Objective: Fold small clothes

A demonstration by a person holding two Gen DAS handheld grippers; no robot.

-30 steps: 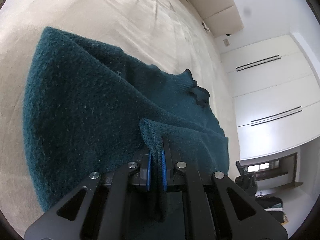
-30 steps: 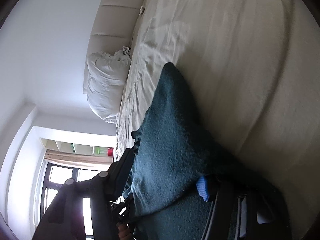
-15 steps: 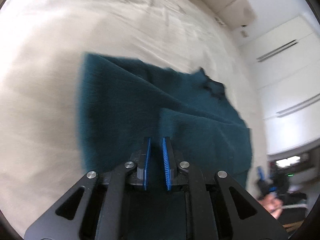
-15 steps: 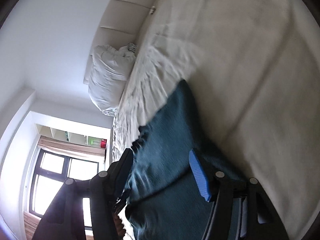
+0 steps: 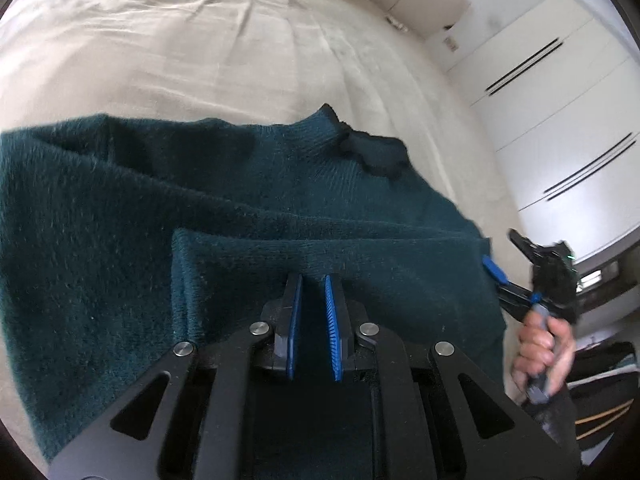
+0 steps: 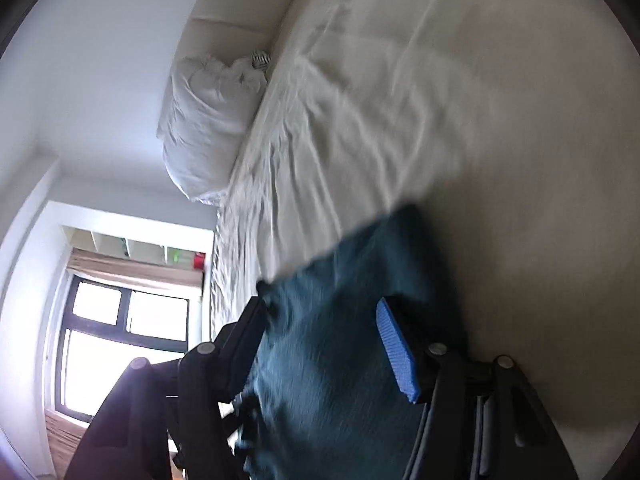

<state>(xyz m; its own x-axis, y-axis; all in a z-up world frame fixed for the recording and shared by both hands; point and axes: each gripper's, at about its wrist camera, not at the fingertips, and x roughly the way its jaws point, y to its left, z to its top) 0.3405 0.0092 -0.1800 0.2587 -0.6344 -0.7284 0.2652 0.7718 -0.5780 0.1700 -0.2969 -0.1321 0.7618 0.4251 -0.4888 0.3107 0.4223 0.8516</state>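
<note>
slippage worries me: my left gripper [image 5: 313, 294] has narrow, empty jaws, my right gripper [image 6: 320, 344] gapes, so the sweater's [image 5: 120, 216] six-o'clock fold [image 5: 320, 252] may spring open.

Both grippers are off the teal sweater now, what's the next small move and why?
Probably bring the left gripper down to the folded flap's near-left corner and grip it. The sweater lies on the bed only partly folded, one flap laid across, and both sets of jaws are empty, the right gripper wide open.
</note>
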